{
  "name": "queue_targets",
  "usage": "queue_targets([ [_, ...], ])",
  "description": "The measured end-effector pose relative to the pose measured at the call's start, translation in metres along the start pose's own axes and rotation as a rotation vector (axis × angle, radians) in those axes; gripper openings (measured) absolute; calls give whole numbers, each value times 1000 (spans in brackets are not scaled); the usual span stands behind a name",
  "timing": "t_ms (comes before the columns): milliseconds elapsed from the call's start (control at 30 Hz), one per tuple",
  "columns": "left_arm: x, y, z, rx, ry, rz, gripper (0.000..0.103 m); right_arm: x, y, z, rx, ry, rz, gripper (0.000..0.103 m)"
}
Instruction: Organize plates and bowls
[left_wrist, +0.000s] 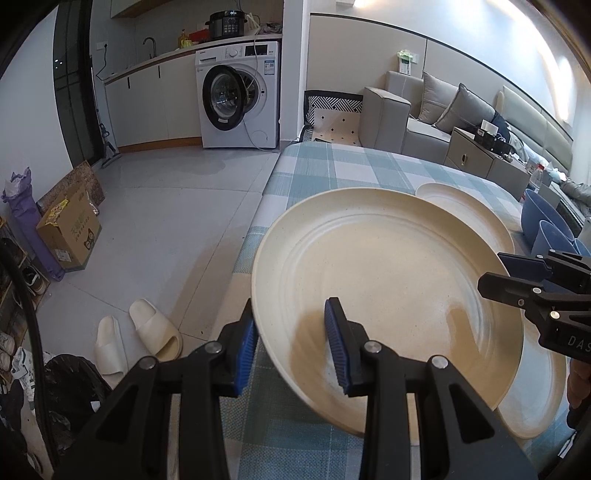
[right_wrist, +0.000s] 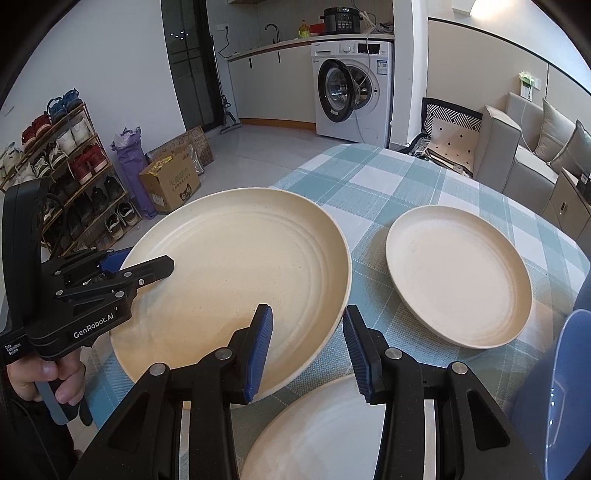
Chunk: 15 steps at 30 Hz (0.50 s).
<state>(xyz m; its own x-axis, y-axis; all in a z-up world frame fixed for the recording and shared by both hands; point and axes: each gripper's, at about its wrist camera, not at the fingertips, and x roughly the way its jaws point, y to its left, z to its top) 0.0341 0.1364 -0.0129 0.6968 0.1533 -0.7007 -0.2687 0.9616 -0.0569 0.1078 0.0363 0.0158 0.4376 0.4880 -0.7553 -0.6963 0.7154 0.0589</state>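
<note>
A large cream plate (left_wrist: 380, 273) (right_wrist: 236, 258) hangs tilted above the checked tablecloth (left_wrist: 332, 166) (right_wrist: 369, 177), held at two sides. My left gripper (left_wrist: 291, 304) (right_wrist: 147, 260) is shut on its near-left rim, one blue pad inside the plate and the other under the rim. My right gripper (right_wrist: 308, 310) (left_wrist: 495, 271) is shut on the opposite rim in the same way. A second cream plate (right_wrist: 458, 277) (left_wrist: 461, 199) lies flat further back on the cloth. A third cream plate (right_wrist: 332, 424) (left_wrist: 535, 398) lies below the held one, partly hidden.
Blue bowls (left_wrist: 546, 221) (right_wrist: 569, 387) stand at the table's right edge. Left of the table the floor holds slippers (left_wrist: 147, 332), a cardboard box (left_wrist: 70, 229) (right_wrist: 170, 184) and a shoe rack (right_wrist: 66, 166). A washing machine (left_wrist: 236, 99) and a sofa (left_wrist: 424, 110) stand behind.
</note>
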Motion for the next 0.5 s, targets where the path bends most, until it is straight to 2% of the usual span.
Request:
queue_targets([
  [500, -19, -17, 4, 26, -40, -21, 34, -38, -3, -7, 14, -40, -29, 41],
])
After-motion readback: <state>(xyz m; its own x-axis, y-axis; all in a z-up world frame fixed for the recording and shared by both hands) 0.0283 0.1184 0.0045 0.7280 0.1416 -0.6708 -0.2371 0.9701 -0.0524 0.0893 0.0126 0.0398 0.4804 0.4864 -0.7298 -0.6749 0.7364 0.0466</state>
